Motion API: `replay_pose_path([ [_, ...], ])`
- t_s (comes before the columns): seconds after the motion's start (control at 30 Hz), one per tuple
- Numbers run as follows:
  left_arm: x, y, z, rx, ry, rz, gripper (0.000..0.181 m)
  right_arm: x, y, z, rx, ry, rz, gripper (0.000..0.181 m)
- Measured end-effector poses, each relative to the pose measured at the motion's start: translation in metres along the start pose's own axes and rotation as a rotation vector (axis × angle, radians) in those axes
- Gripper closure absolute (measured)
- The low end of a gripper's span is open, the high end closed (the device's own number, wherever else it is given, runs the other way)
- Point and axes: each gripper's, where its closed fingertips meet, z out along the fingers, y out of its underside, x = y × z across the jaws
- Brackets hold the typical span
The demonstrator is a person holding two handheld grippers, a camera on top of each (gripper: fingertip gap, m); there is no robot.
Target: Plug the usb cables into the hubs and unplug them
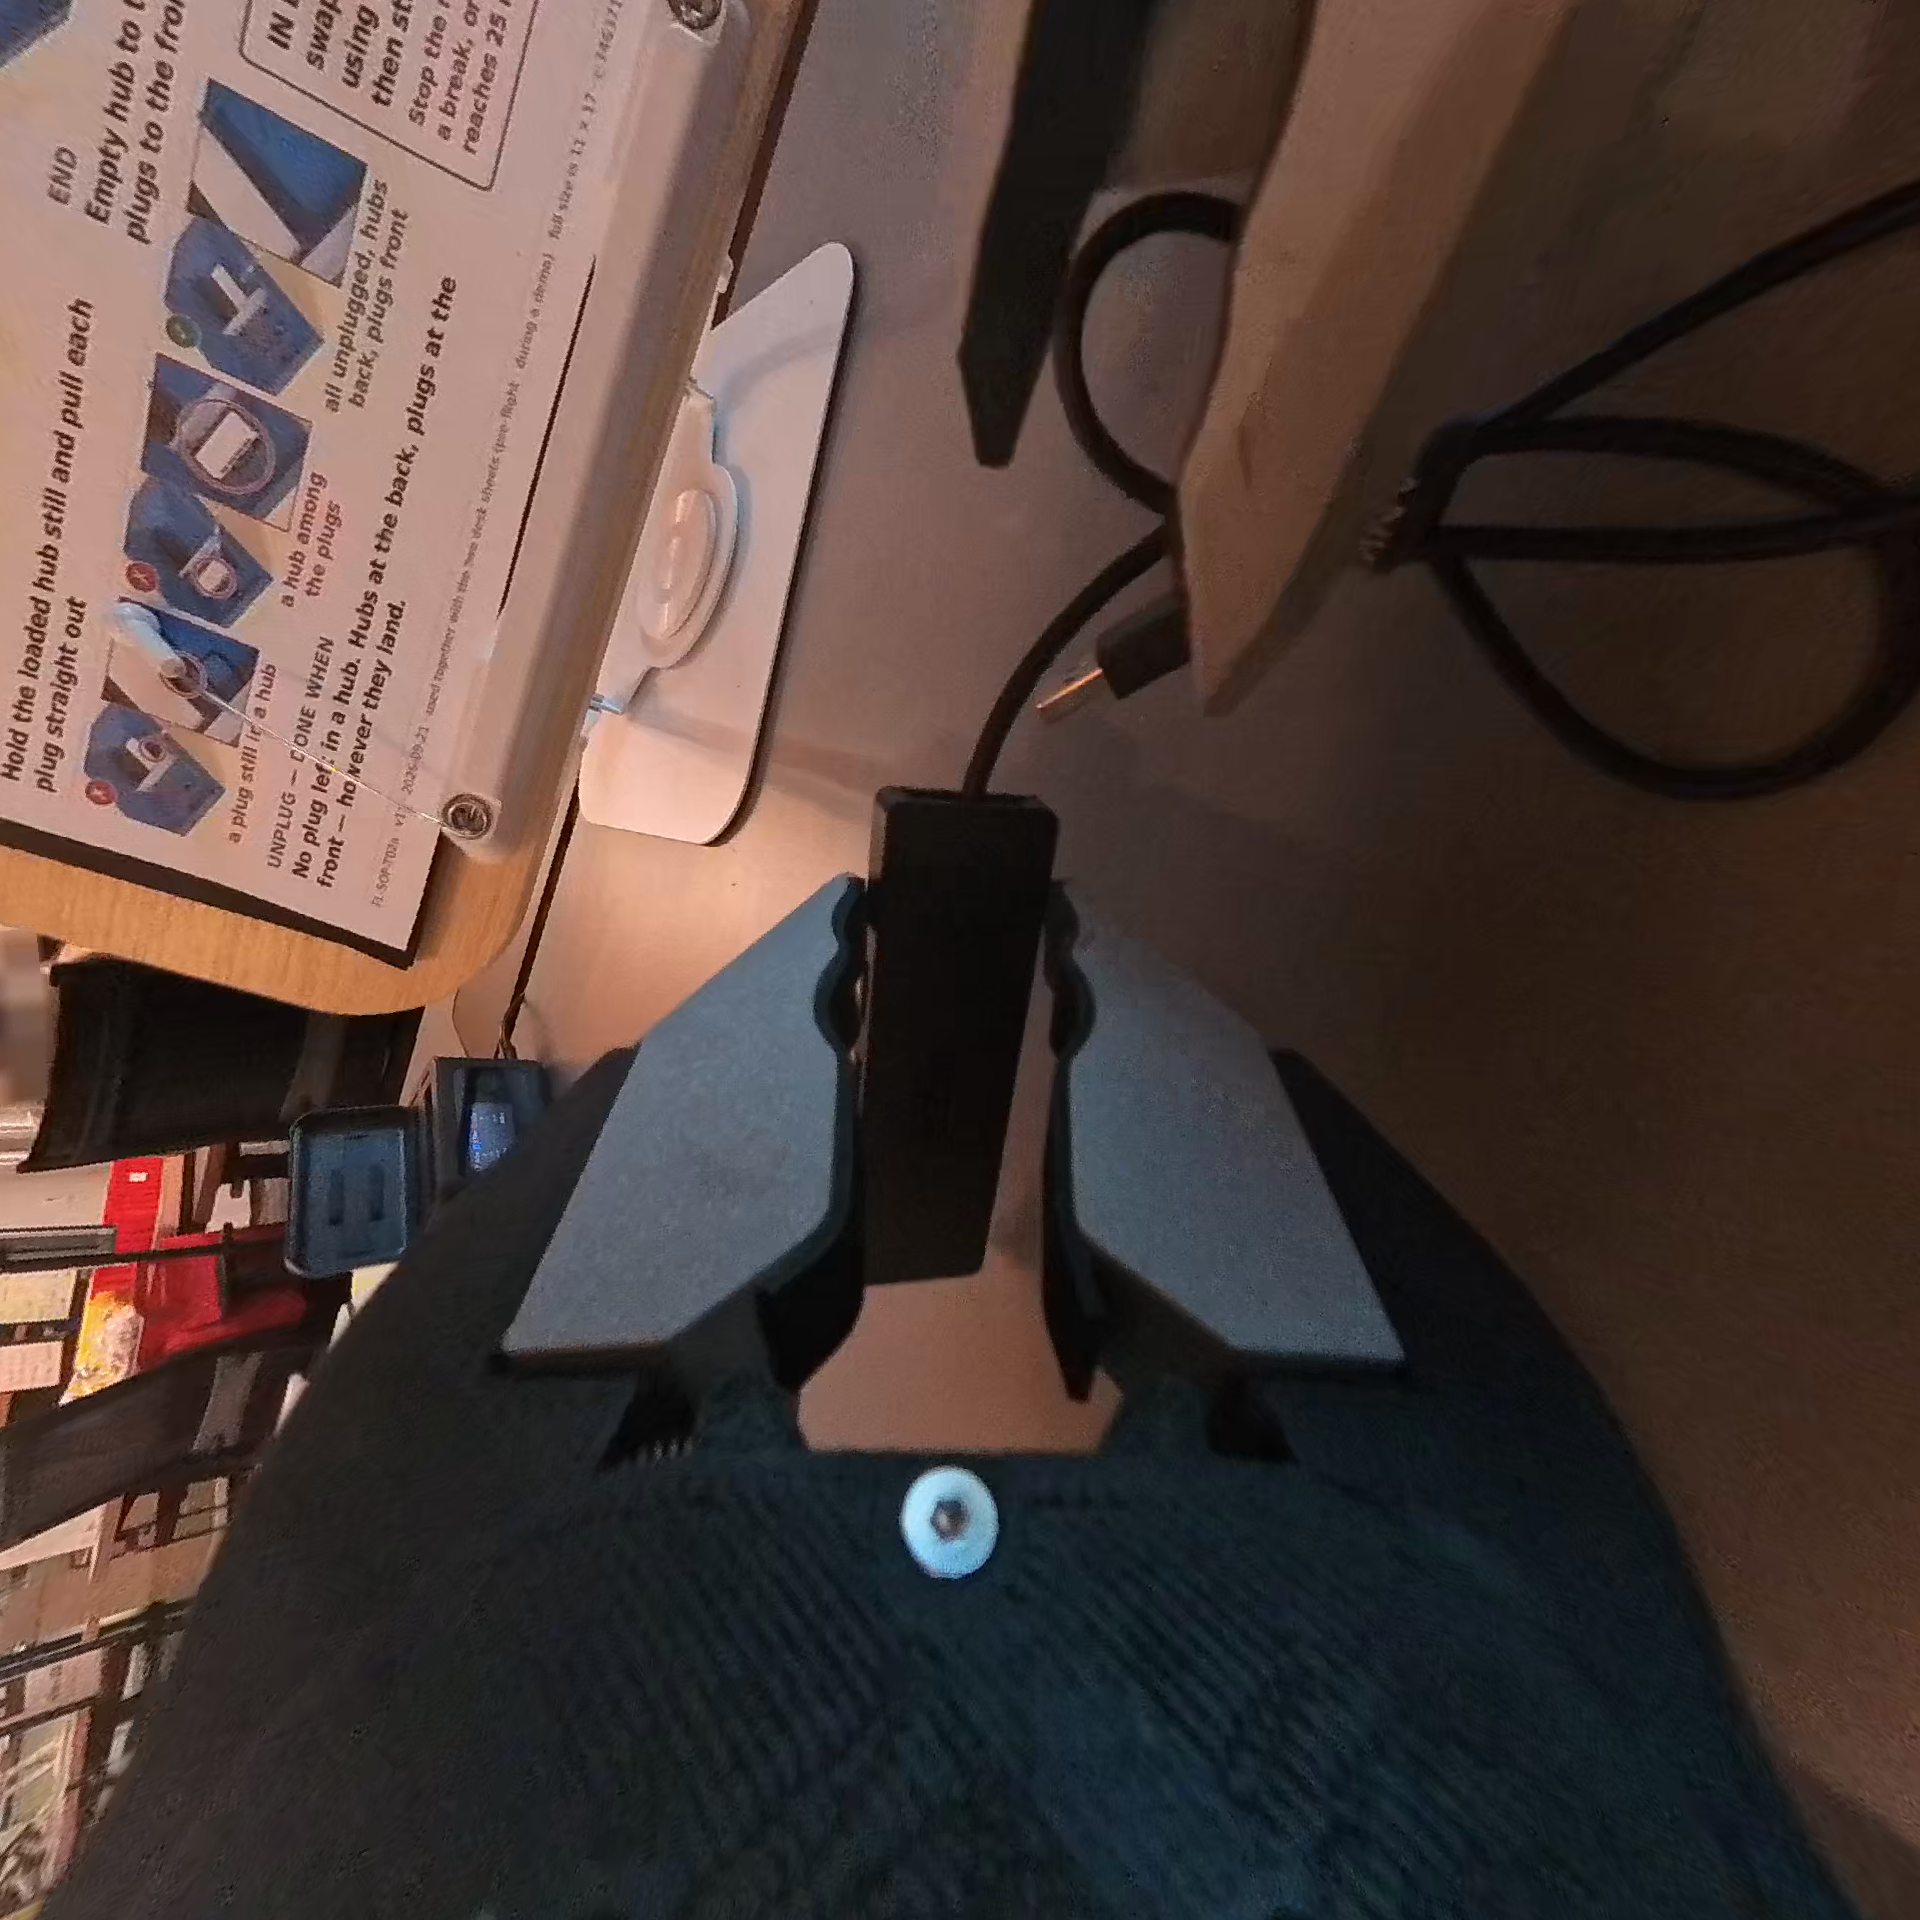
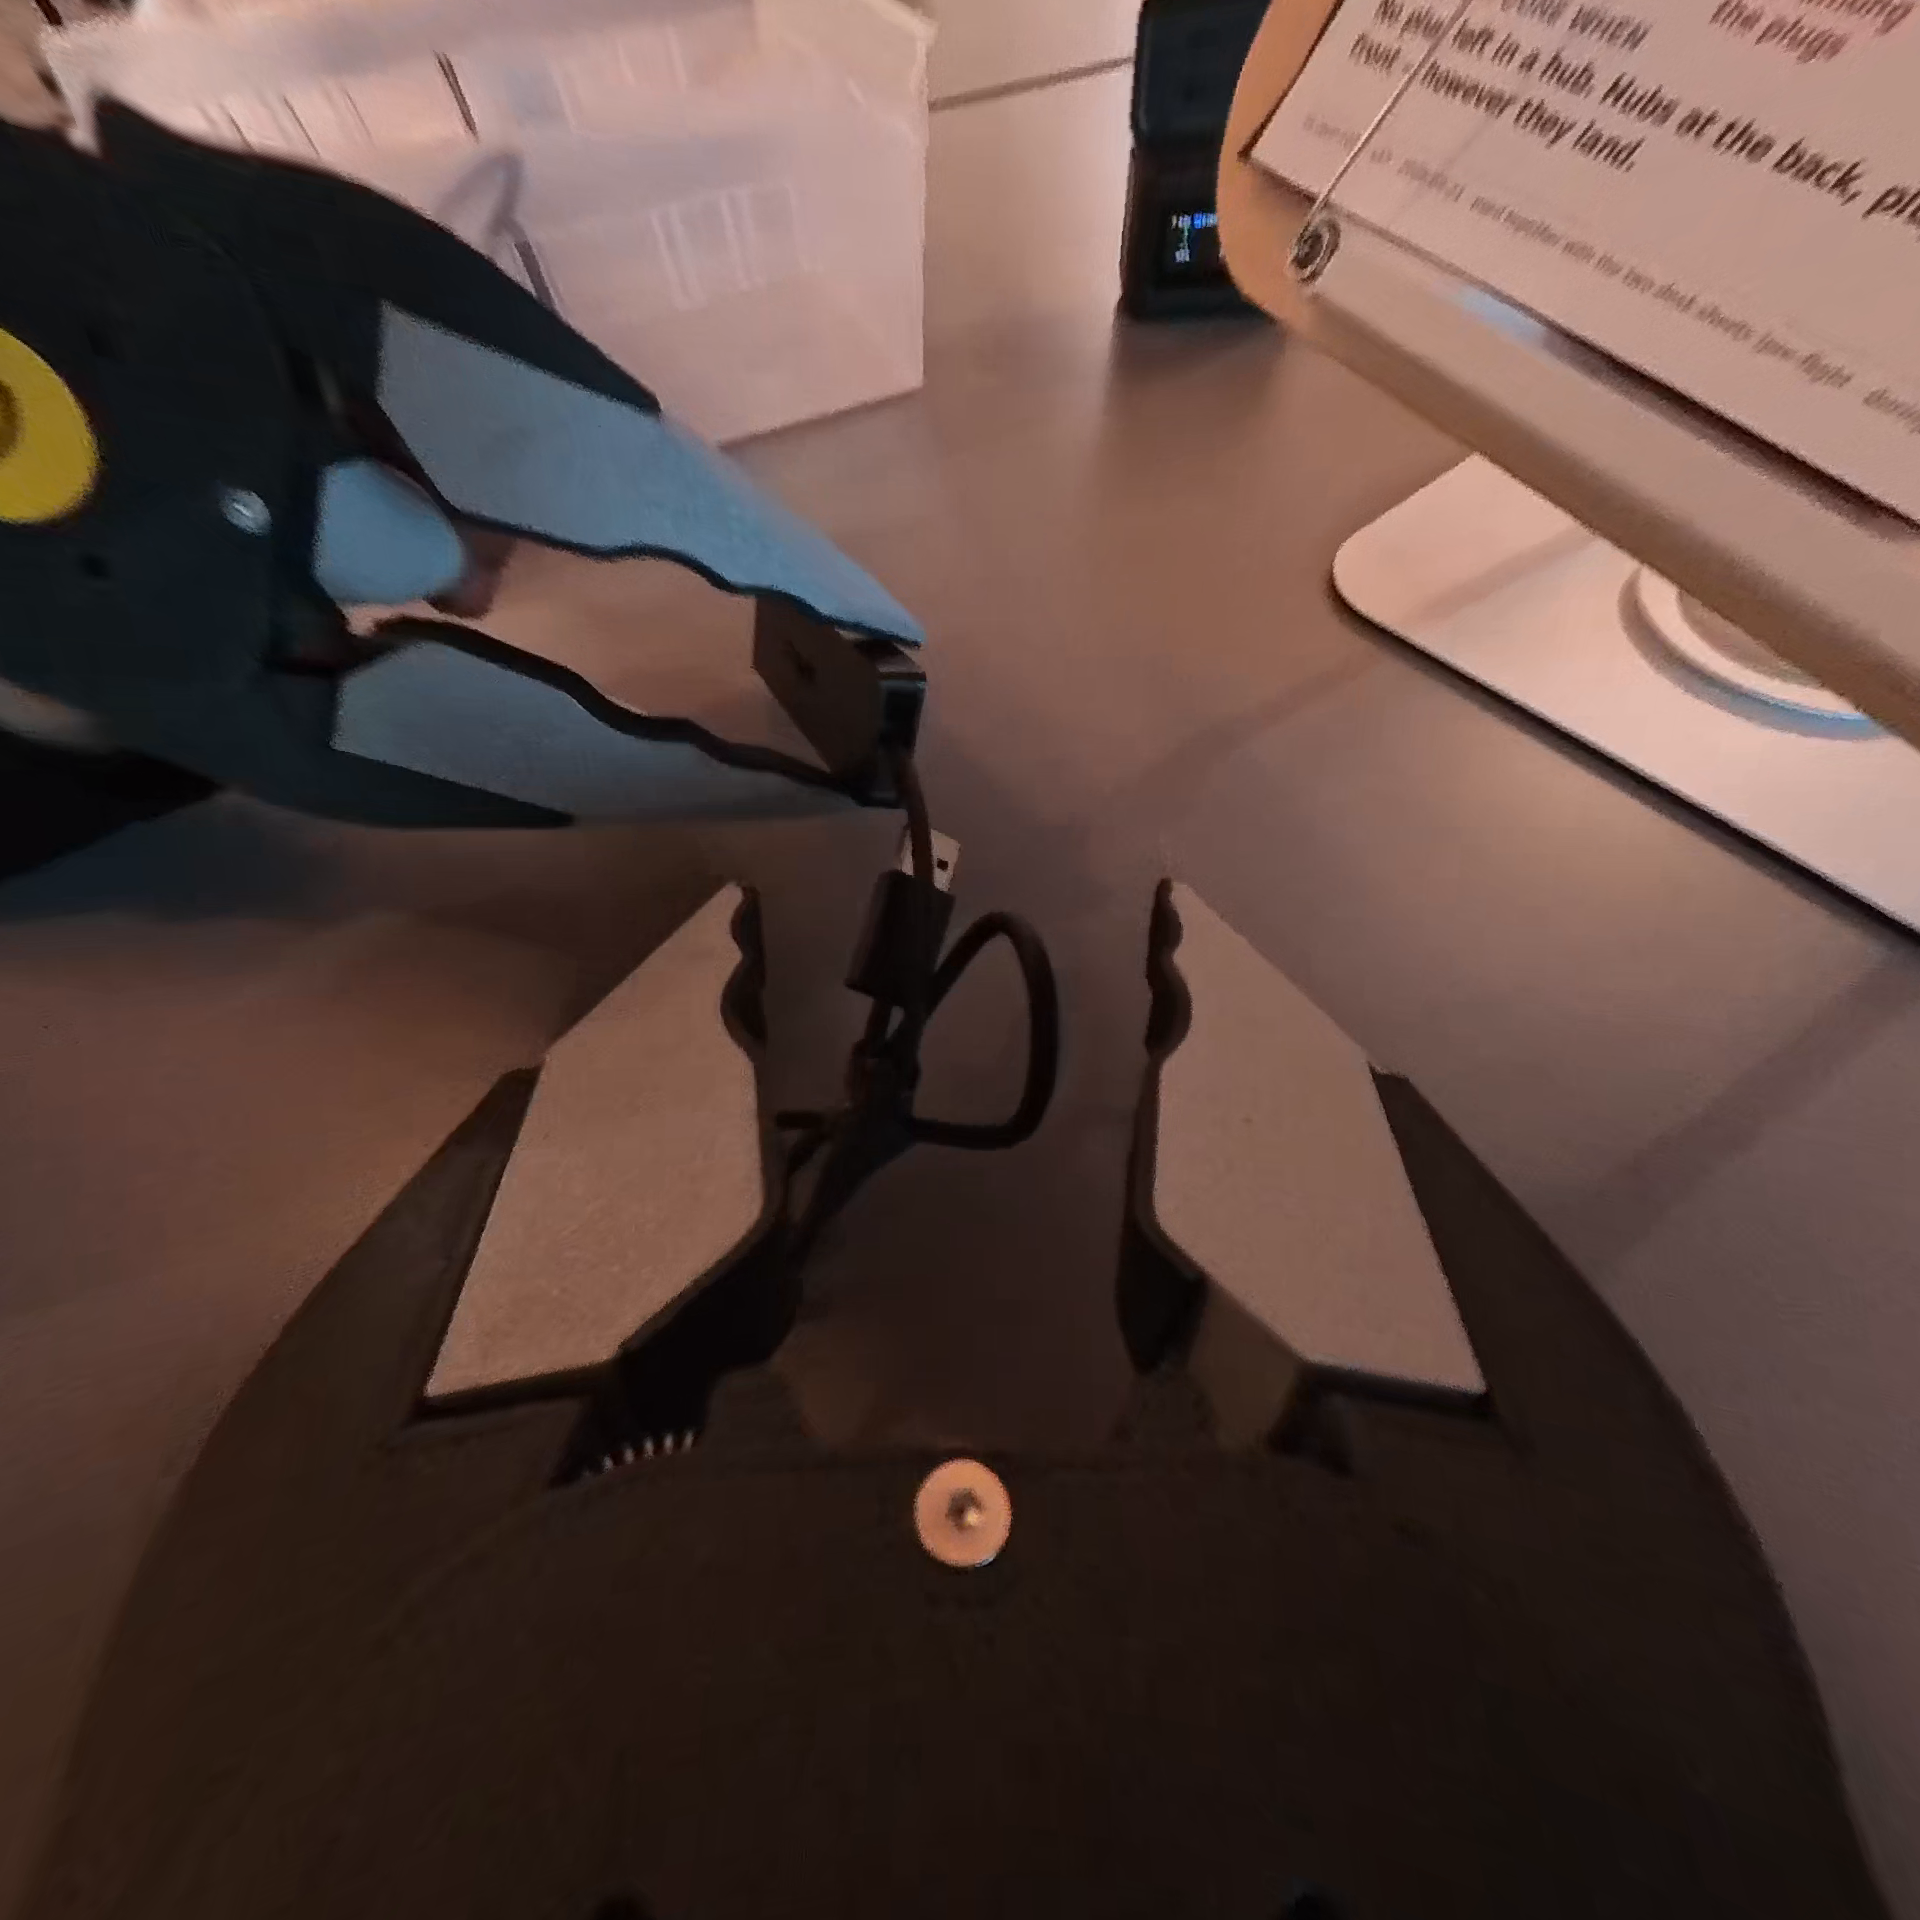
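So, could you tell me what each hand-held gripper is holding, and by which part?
The left hand-held gripper clamps the black hub across its long sides, near the cable end. The right hand-held gripper is open, holding nothing.

We saw printed writing and small photo panels on an instruction sheet (image 1: 260,436) fixed to a tilted board (image 2: 1538,343) on a white stand. A small black device (image 2: 1179,208) behind it showed lit blue figures too small to read. A white box (image 2: 727,208) bore blurred barcode-like marks.
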Motion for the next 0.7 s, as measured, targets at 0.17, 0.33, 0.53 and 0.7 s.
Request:
replay_pose_path([
  [0.17,0.01,-0.004,-0.001,0.042,0.058,-0.073,0.149,0.005,0.011,0.006,-0.032,0.028,0.016,0.109],
  [0.33,0.033,-0.039,-0.013,0.248,0.255,-0.321,0.149,0.022,0.004,-0.009,0.034,0.111,0.046,0.111],
  [0.53,0.008,-0.036,-0.017,0.314,0.241,-0.497,0.137,0.045,0.0,-0.03,0.097,0.22,0.119,0.115],
  [0.7,0.006,-0.031,-0.014,0.314,0.281,-0.571,0.136,0.042,-0.004,-0.031,0.112,0.209,0.137,0.115],
])
